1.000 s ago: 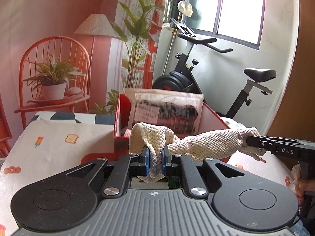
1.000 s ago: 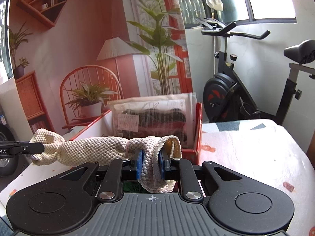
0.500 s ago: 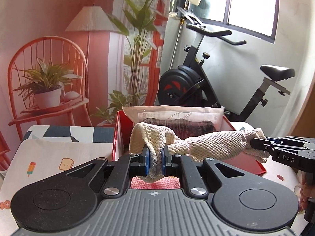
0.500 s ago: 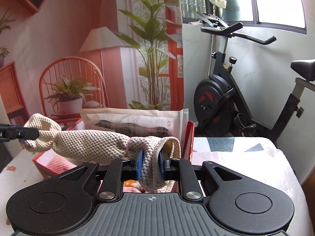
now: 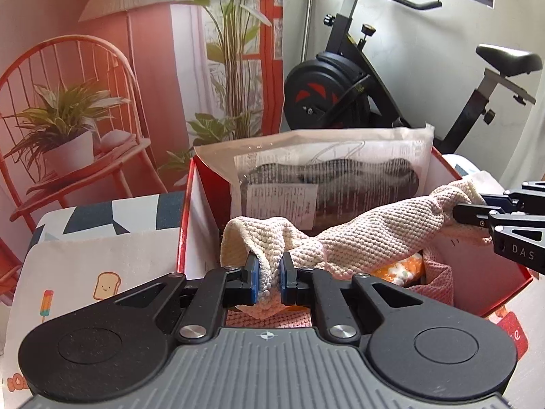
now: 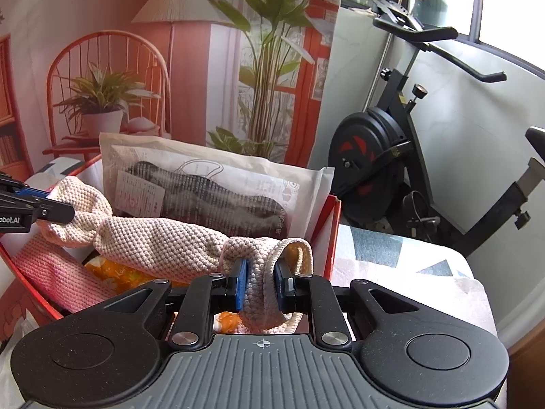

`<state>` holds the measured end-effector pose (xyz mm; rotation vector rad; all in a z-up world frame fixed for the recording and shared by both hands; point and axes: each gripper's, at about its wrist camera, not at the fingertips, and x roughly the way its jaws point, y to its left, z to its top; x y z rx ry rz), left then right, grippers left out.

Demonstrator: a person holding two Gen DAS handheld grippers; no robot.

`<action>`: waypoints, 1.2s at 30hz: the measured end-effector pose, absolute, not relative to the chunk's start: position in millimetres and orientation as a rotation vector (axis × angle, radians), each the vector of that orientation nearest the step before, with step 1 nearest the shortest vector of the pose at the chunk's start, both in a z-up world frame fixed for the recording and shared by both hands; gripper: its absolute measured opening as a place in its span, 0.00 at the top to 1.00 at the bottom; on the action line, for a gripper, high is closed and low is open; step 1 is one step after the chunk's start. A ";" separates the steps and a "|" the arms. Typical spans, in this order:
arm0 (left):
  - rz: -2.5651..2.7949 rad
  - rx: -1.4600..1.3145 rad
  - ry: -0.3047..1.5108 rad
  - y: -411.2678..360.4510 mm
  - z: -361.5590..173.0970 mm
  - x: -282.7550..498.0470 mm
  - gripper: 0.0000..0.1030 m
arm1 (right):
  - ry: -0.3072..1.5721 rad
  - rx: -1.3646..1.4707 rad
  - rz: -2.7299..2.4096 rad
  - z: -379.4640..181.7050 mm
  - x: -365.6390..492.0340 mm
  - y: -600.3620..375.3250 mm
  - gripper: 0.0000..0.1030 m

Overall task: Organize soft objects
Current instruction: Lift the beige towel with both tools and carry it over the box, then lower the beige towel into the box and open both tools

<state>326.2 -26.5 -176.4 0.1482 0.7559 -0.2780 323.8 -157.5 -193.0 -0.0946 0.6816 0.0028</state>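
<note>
A cream knitted cloth [image 5: 368, 235] is stretched between my two grippers, over the open red box [image 5: 182, 225]. My left gripper [image 5: 268, 281] is shut on one end of it. My right gripper [image 6: 259, 284] is shut on the other end of the cloth [image 6: 160, 245]. The right gripper also shows at the right edge of the left wrist view [image 5: 477, 209], and the left gripper at the left edge of the right wrist view [image 6: 51, 209]. Inside the box lie a pink knitted cloth [image 6: 58, 272] and an orange patterned cloth [image 6: 122, 274], just under the cream one.
A clear plastic bag with a dark garment [image 5: 327, 187] stands against the box's back wall. The box rests on a table with a printed cover [image 5: 85, 272]. An exercise bike [image 6: 391, 156] stands behind, and a printed backdrop [image 5: 102, 68] behind the table.
Both grippers have moved forward and down with the cream cloth, which now hangs low over the box's inside. The pink and orange cloths in the box have come into view.
</note>
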 end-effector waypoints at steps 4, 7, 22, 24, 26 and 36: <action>-0.278 0.176 0.775 -30.1 -180.4 326.5 0.88 | 0.702 -0.126 0.017 -199.0 327.0 -150.9 0.84; -0.278 0.184 0.786 -30.9 -181.3 328.5 0.88 | 0.728 -0.150 0.038 -204.8 331.6 -142.6 0.84; -0.299 0.169 0.775 -30.8 -174.4 326.2 0.51 | 0.704 -0.143 0.034 -201.7 325.6 -138.6 0.65; -0.312 0.166 0.751 -31.2 -168.8 321.2 0.44 | 0.675 -0.128 0.025 -196.1 321.3 -140.6 0.50; -0.318 0.163 0.731 -31.8 -163.7 316.2 0.35 | 0.649 -0.102 0.014 -190.3 316.7 -143.2 0.42; -0.341 0.151 0.623 -25.3 -141.0 284.1 0.05 | 0.587 0.070 0.015 -178.9 286.9 -150.2 0.01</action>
